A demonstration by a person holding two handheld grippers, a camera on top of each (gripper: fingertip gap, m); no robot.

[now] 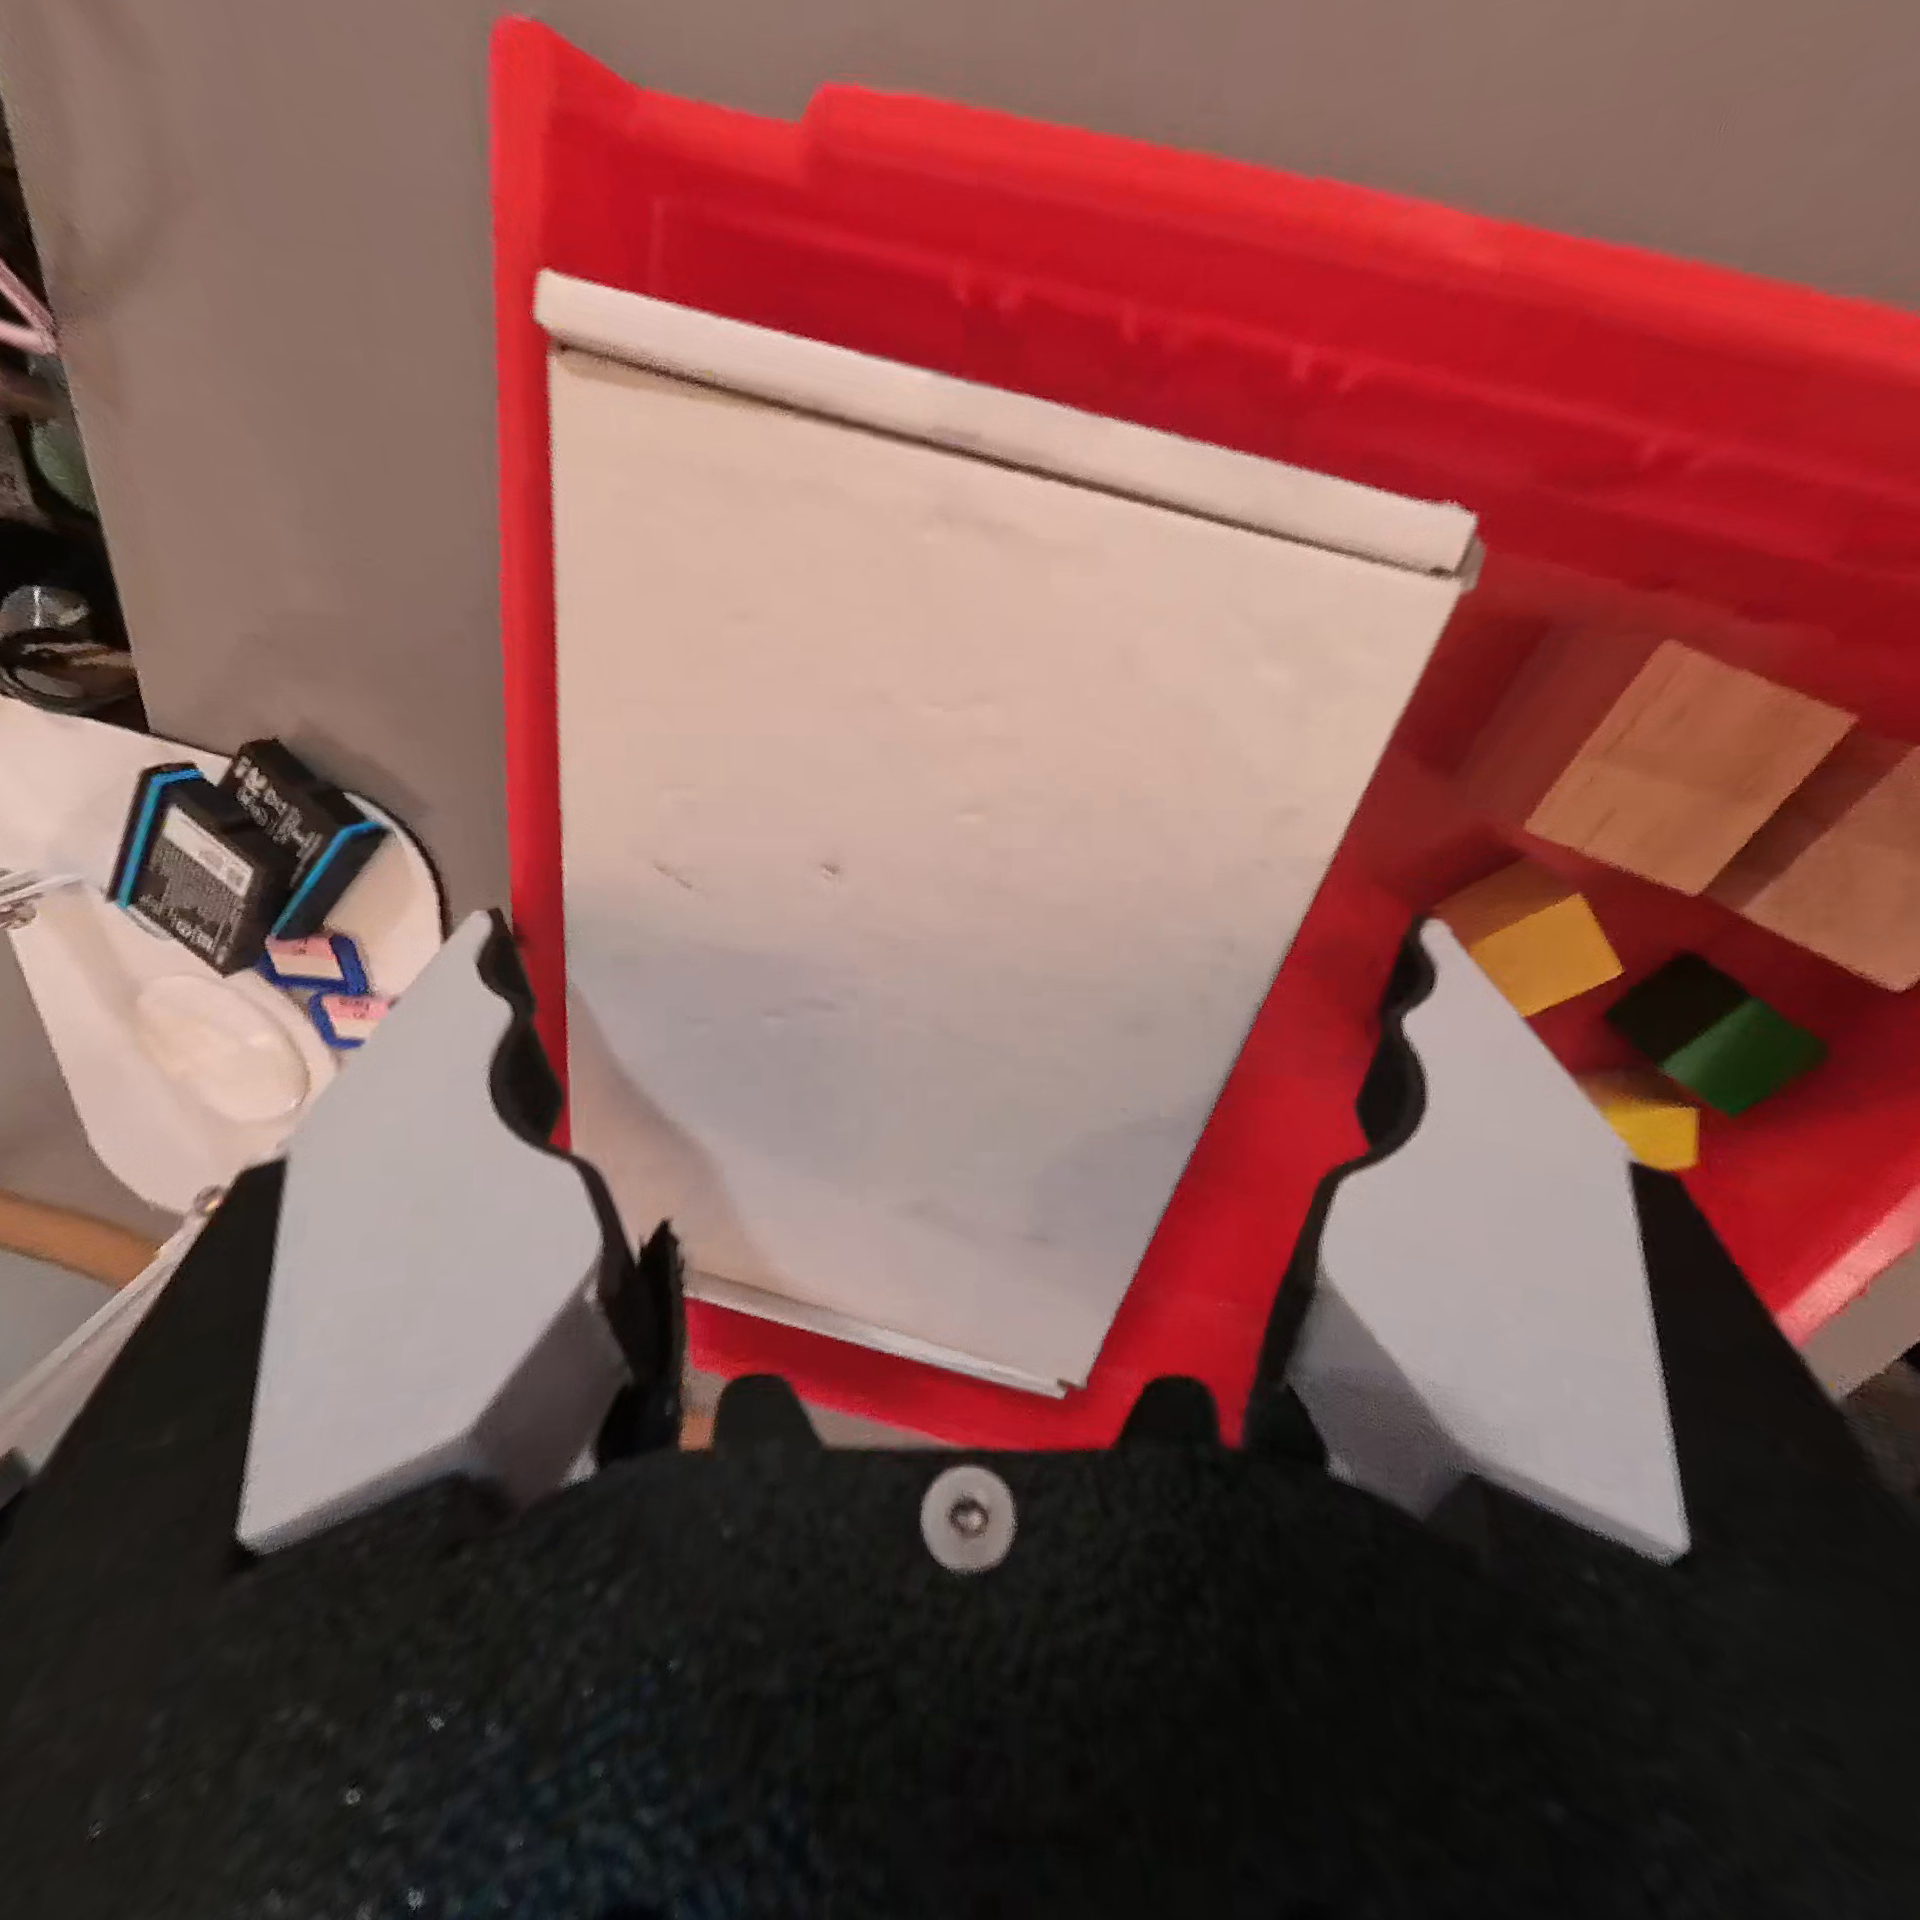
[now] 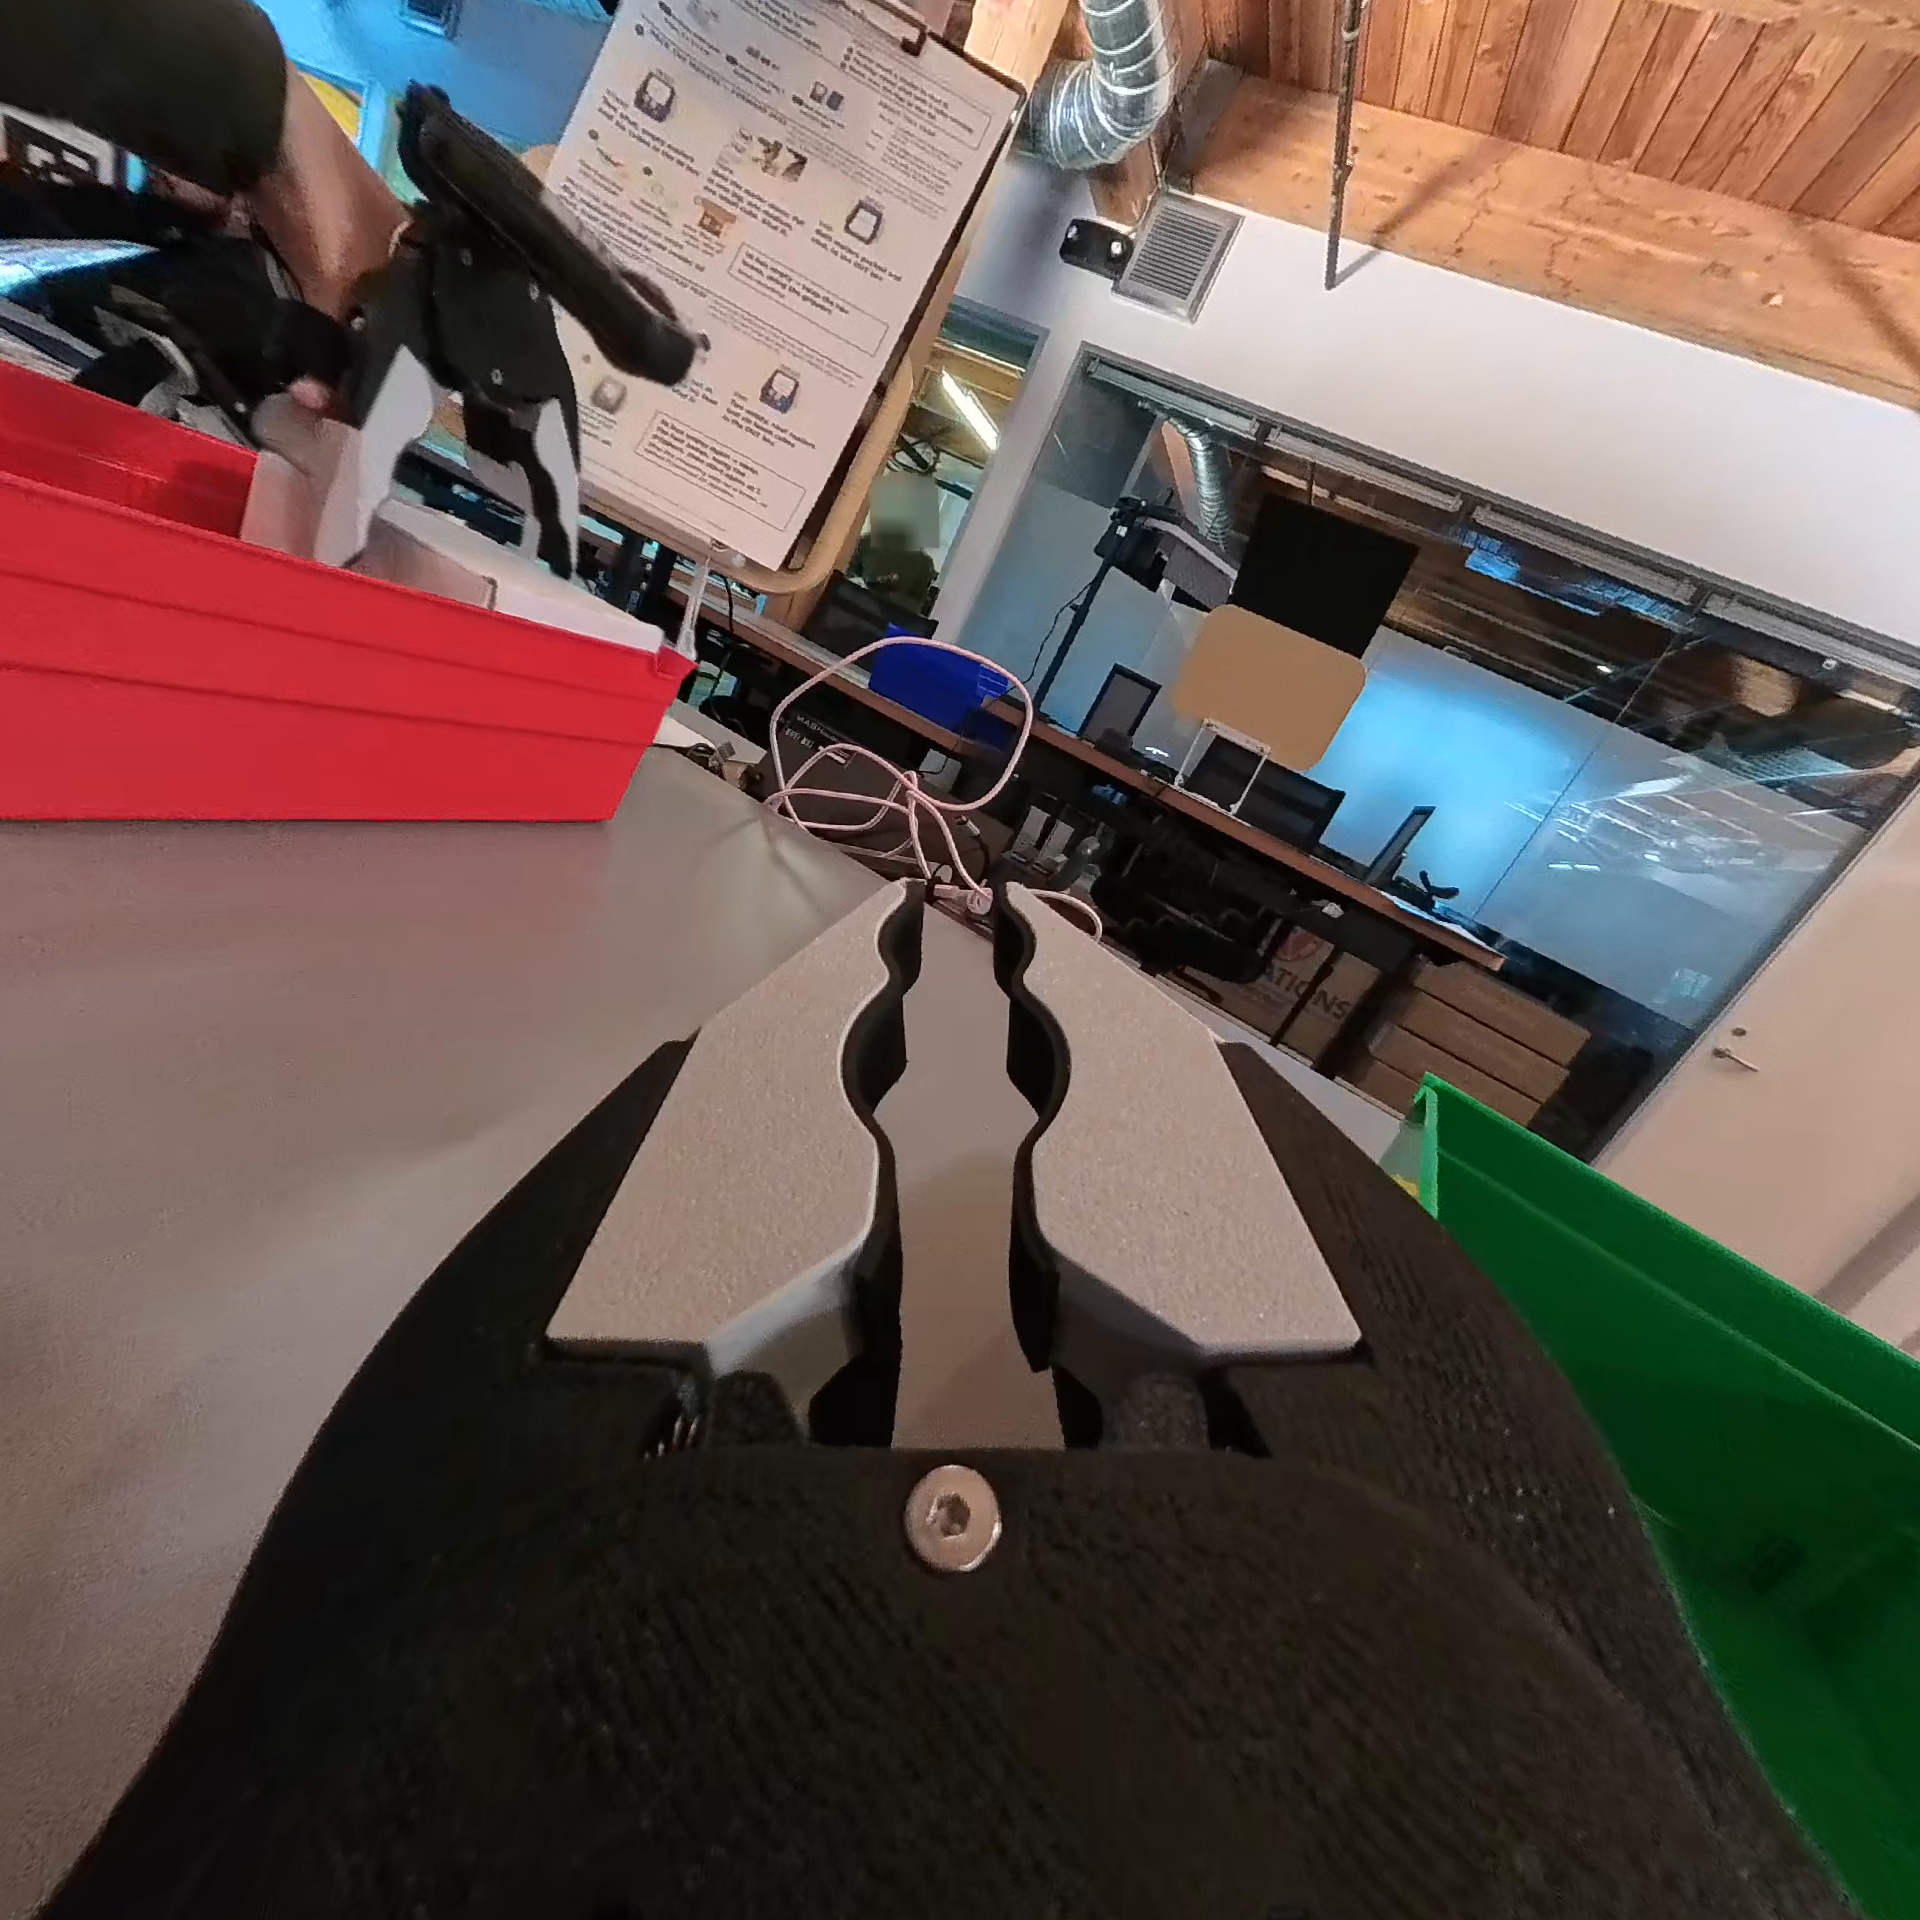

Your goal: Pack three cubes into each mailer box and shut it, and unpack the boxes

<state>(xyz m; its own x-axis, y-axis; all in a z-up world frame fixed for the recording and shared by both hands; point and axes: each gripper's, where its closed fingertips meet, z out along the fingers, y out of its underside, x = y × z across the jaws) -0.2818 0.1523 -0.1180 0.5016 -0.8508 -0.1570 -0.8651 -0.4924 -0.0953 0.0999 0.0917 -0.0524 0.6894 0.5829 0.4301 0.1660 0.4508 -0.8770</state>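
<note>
With the left gripper (image 1: 961, 935) spread empty above it and the right gripper (image 2: 961, 904) idling nearly closed on nothing, the closed white box (image 1: 935, 831) at the left edge of the red bin (image 1: 1143, 260) is being judged light, stiff and smooth, best clamped across its long side edges.

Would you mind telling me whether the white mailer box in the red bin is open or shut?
Shut. The white mailer box lies flat in the red bin, its lid down flush and no inside showing.
</note>
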